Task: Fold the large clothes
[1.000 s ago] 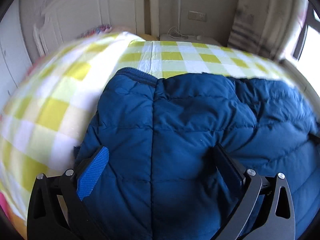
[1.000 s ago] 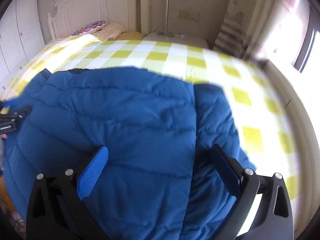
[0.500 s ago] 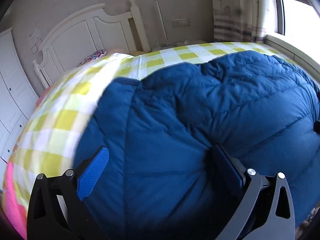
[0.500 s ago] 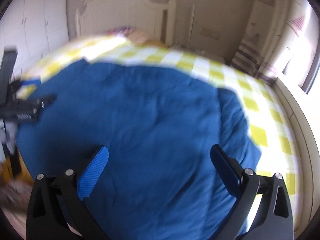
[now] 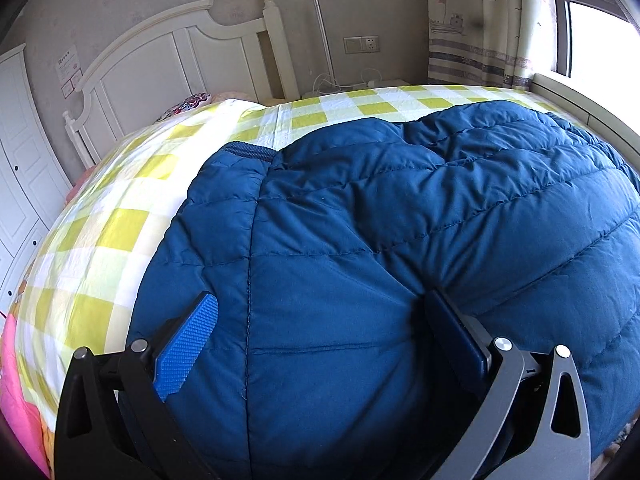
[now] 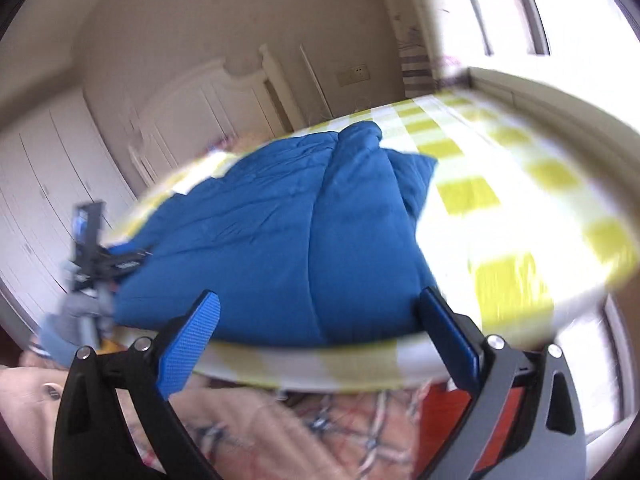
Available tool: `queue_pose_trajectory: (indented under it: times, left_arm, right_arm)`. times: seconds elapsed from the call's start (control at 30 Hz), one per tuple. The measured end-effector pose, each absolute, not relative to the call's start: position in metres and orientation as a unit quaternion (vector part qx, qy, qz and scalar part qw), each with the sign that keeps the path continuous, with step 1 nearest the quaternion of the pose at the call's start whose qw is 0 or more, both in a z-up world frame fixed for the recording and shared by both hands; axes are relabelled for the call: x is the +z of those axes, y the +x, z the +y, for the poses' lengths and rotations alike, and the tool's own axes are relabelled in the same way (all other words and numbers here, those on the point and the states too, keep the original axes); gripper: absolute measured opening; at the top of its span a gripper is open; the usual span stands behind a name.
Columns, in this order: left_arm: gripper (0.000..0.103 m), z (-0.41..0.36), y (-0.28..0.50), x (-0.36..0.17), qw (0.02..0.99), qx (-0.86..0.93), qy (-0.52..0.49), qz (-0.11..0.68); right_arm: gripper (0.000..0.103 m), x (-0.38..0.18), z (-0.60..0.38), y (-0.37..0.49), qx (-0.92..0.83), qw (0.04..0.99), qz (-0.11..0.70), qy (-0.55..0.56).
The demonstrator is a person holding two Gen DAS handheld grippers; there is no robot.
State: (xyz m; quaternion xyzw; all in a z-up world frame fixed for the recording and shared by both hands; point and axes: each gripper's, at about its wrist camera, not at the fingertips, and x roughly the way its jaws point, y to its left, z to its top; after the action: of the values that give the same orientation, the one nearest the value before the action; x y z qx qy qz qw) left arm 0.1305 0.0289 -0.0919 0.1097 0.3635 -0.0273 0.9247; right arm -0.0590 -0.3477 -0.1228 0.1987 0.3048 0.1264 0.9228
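The puffy, quilted dark-blue down jacket point(image 5: 400, 240) lies spread on the yellow-and-white checked bedsheet point(image 5: 120, 232), near the foot edge of the bed, with the white panelled headboard point(image 5: 168, 60) beyond. Left gripper point(image 5: 320, 320) sits low over the jacket, blue-padded fingers point(image 5: 186, 344) spread wide; the padding bulges up between them, the right-side finger pushed against a fold, but nothing is pinched. Over in the right wrist view, blurred with motion, the right gripper point(image 6: 320, 320) is off the bed's edge, jaws wide and just easing inward, with only air between them. The jacket point(image 6: 280, 240) lies beyond its fingertips, untouched.
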Motion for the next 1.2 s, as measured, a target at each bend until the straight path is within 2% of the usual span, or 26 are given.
queue_pose_trajectory:
  times: [0.07,0.33,0.57,0.63,0.7,0.77,0.8,0.83,0.87,0.9,1.0,1.2]
  left_arm:
    - [0.099,0.029,0.132,-0.092,0.924,-0.028,0.109,0.365]
    - [0.099,0.029,0.133,-0.093,0.925,-0.03,0.105,0.364]
    - [0.099,0.03,0.132,-0.094,0.927,-0.033,0.101,0.361]
    - [0.099,0.03,0.132,-0.095,0.927,-0.034,0.101,0.359]
    - [0.099,0.029,0.133,-0.095,0.928,-0.034,0.1,0.357]
    - [0.099,0.027,0.134,-0.095,0.928,-0.032,0.101,0.356]
    - [0.099,0.027,0.136,-0.095,0.928,-0.03,0.102,0.356]
    - [0.099,0.027,0.139,-0.095,0.928,-0.025,0.099,0.357]
    - [0.099,0.026,0.141,-0.095,0.928,-0.021,0.095,0.359]
    - [0.099,0.024,0.146,-0.094,0.926,-0.018,0.097,0.364]
    - [0.099,0.015,0.158,-0.093,0.924,-0.028,0.108,0.367]
    - [0.099,-0.041,0.199,-0.079,0.913,-0.082,0.113,0.384]
  right_arm:
    - [0.086,-0.133,-0.353,-0.065,0.129,0.909,0.317,0.236]
    - [0.085,-0.157,-0.359,-0.053,0.173,0.877,0.316,0.319]
    - [0.089,-0.142,-0.343,-0.01,0.147,0.869,0.336,0.332]
    - [0.093,-0.141,-0.339,0.007,0.134,0.861,0.343,0.352]
    - [0.101,-0.137,-0.334,0.025,0.109,0.854,0.349,0.369]
    - [0.101,-0.13,-0.325,0.036,0.065,0.855,0.355,0.373]
    - [0.093,-0.129,-0.322,0.043,0.082,0.858,0.34,0.376]
    - [0.082,-0.131,-0.323,0.046,0.078,0.86,0.325,0.385]
    - [0.057,-0.138,-0.329,0.048,0.067,0.856,0.318,0.402]
    - [0.044,-0.146,-0.338,0.05,0.091,0.843,0.294,0.44]
    - [0.03,-0.142,-0.348,0.039,0.117,0.846,0.248,0.458]
    - [0.027,-0.114,-0.38,0.018,0.08,0.871,0.184,0.448]
